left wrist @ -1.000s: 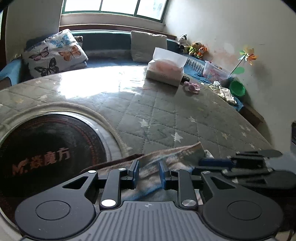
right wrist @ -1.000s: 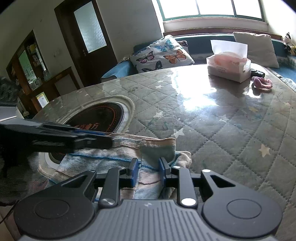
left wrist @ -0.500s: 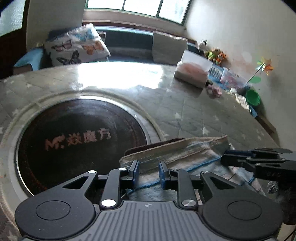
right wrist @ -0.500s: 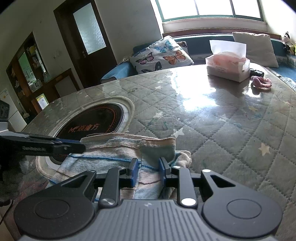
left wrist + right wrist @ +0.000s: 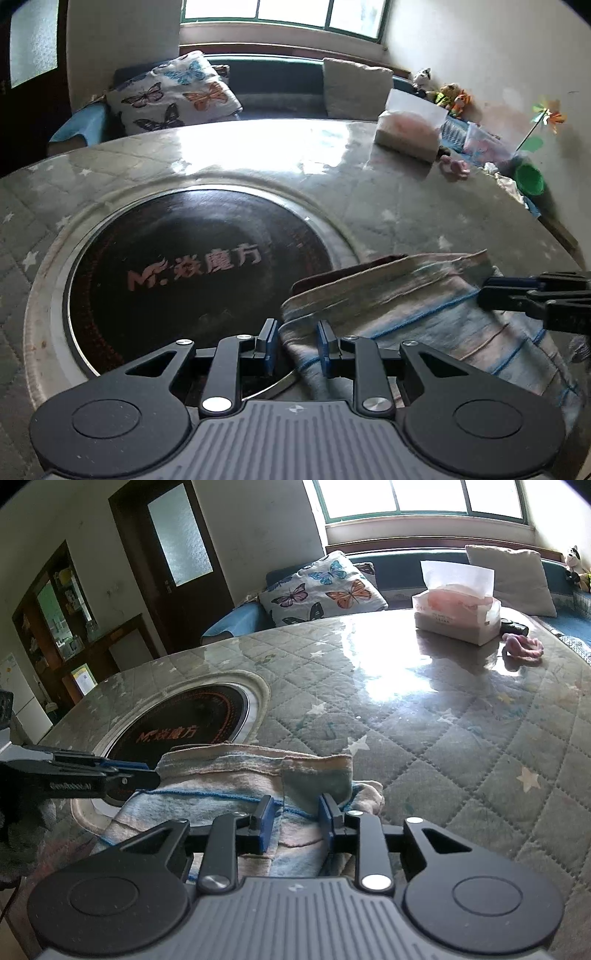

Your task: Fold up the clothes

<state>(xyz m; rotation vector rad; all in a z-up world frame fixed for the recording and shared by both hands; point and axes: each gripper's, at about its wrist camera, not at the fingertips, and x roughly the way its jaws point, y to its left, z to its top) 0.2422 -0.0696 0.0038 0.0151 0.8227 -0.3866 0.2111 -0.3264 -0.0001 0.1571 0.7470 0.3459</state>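
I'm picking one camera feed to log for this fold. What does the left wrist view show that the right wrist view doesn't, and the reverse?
Only the left wrist view shows the paper pinwheel, the green bowl and the orange soft toys along the wall. Only the right wrist view shows the whole brown door and the cabinet beside it. Both show the striped garment at the near table edge, the round black cooktop, the tissue box, the butterfly pillow, and both grippers, left gripper and right gripper, with garment cloth between open fingers.
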